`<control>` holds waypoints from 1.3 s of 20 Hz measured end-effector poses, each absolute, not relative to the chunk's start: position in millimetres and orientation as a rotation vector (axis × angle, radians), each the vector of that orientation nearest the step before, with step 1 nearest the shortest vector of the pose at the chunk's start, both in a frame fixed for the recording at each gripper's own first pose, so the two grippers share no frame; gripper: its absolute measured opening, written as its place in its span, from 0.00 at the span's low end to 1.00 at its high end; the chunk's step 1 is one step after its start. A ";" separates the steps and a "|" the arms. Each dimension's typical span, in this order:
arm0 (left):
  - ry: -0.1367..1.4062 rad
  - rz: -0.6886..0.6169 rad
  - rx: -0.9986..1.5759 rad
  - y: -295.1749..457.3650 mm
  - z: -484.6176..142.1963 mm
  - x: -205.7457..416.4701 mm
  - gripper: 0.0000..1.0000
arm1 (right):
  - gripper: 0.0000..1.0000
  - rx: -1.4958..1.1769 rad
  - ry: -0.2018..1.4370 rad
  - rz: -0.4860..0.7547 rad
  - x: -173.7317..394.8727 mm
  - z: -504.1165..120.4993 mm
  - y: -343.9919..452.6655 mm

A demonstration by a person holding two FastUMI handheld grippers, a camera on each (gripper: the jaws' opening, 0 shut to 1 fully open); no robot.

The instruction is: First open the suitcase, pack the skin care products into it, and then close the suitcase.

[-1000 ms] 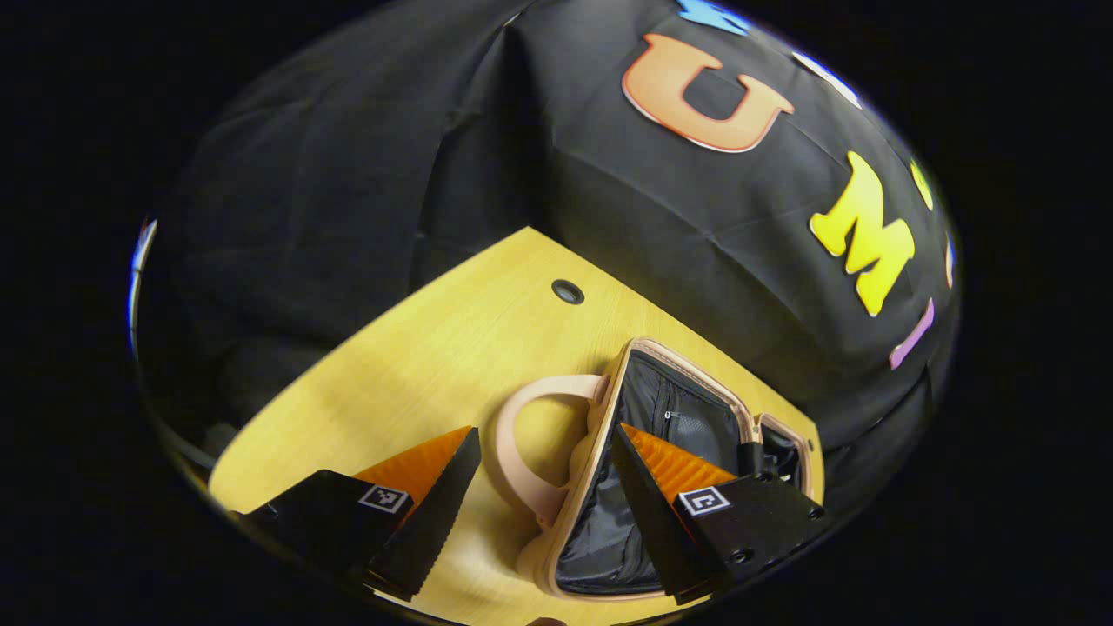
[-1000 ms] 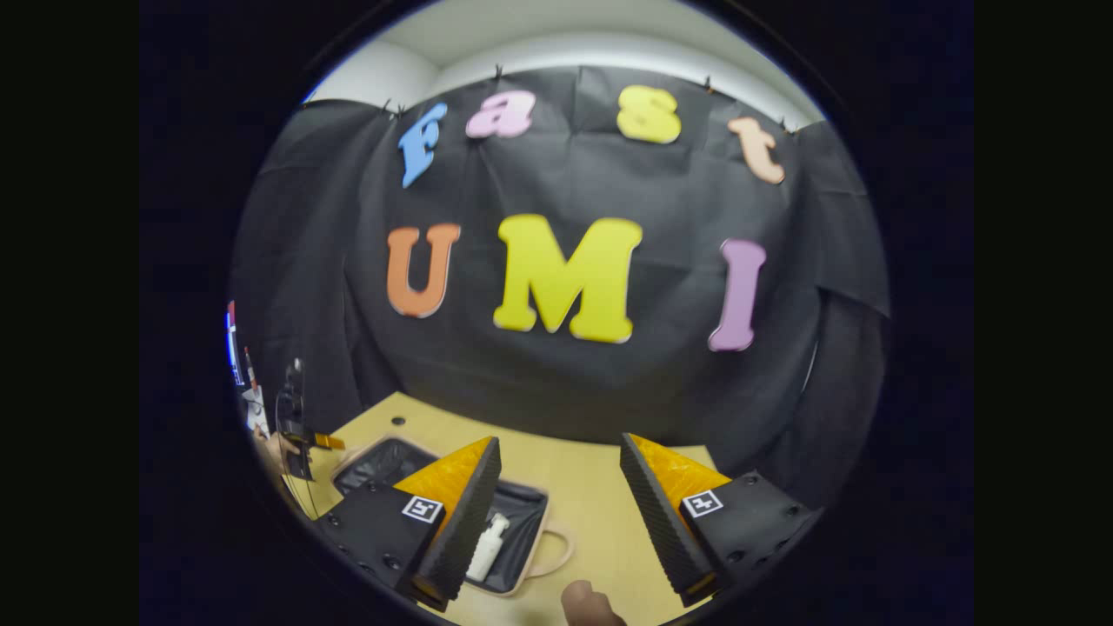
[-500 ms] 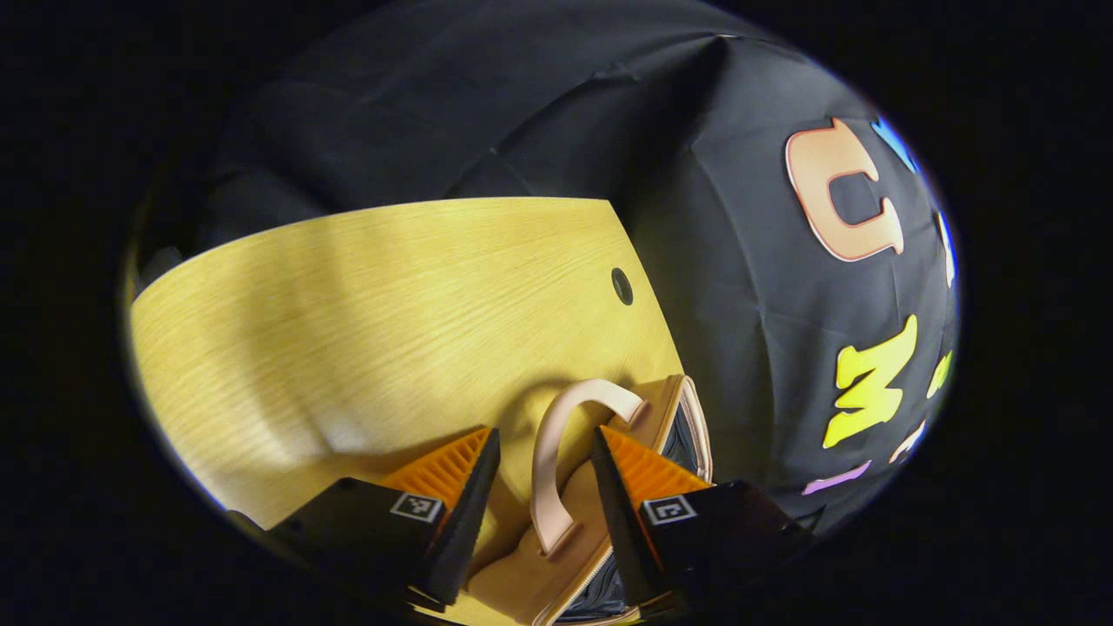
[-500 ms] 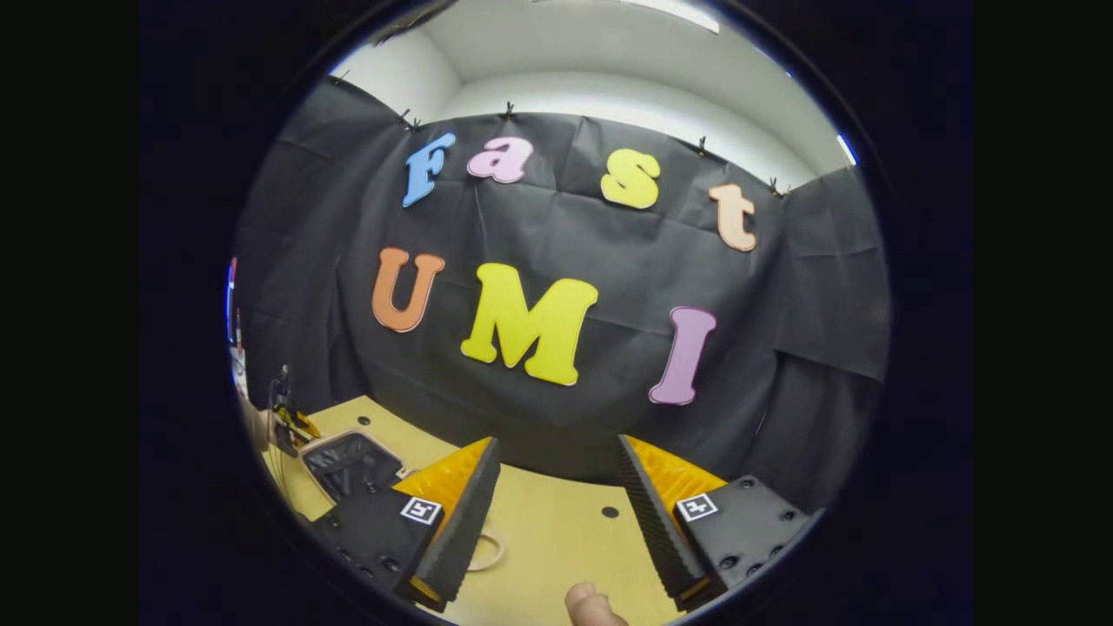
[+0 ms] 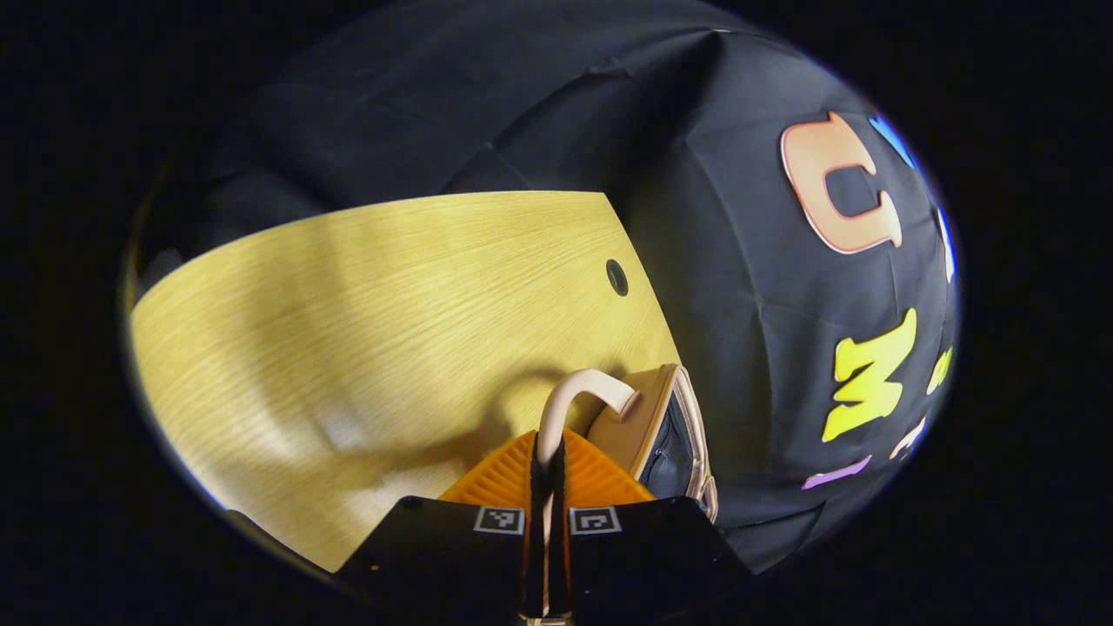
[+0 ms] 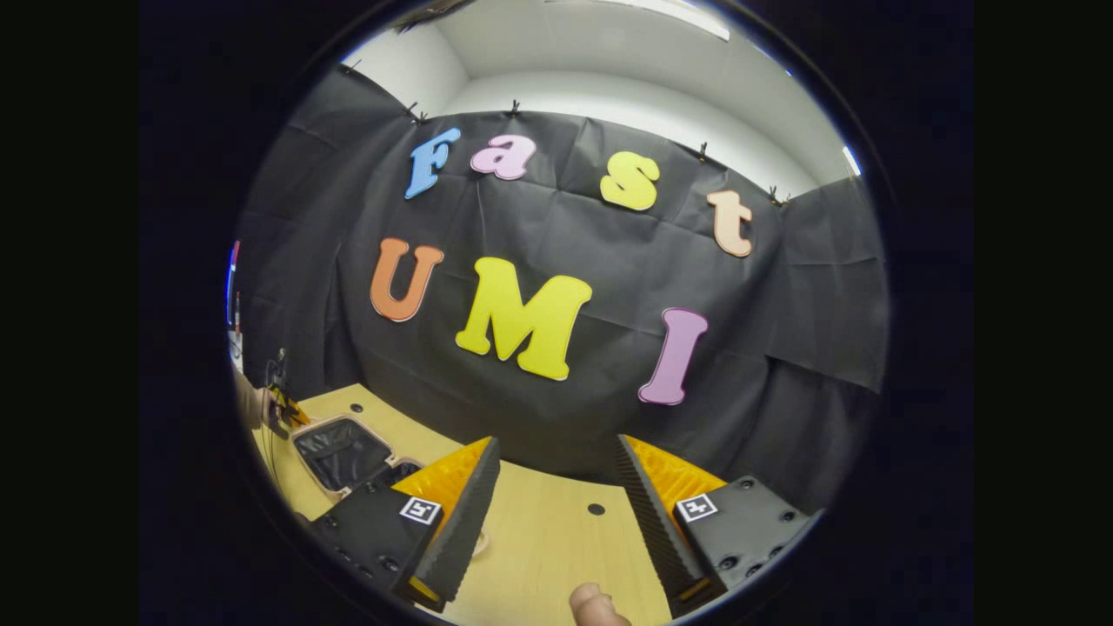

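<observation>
now the closing step looks to be in hand: in the left gripper view the left gripper [image 5: 546, 487] has its fingers pressed together on the pale handle [image 5: 565, 402] of the suitcase [image 5: 648, 417], whose lid stands lifted off the wooden table [image 5: 365, 304] with its dark lining showing at the right. in the right gripper view the right gripper [image 6: 556, 509] hangs with fingers wide apart and nothing between them, above bare table well to the right of the half-raised suitcase [image 6: 341, 452] at the far left. next, i judge, the lid must be swung over by the handle and lowered onto the other half, keeping the clamp firm so the handle does not slip.
</observation>
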State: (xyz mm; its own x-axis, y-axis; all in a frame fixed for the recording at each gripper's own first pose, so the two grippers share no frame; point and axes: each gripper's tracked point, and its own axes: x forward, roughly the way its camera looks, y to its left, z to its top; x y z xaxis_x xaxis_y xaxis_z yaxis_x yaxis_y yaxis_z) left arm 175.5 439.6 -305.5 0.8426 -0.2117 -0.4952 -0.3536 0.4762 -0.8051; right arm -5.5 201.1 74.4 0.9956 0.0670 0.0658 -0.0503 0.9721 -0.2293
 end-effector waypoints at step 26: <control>0.191 -0.367 -0.585 168.8 -12.8 103.2 0.03 | 0.80 -0.141 -0.165 0.207 -10.4 86.8 133.5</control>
State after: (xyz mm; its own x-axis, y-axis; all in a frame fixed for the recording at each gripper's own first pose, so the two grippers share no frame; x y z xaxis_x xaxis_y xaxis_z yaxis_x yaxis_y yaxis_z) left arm 103.2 168.8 -12.8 0.9179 -0.3902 -0.0721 0.2832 0.7714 -0.5698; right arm -10.4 133.5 86.8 0.9652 0.2154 0.1484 -0.1923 0.9689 -0.1556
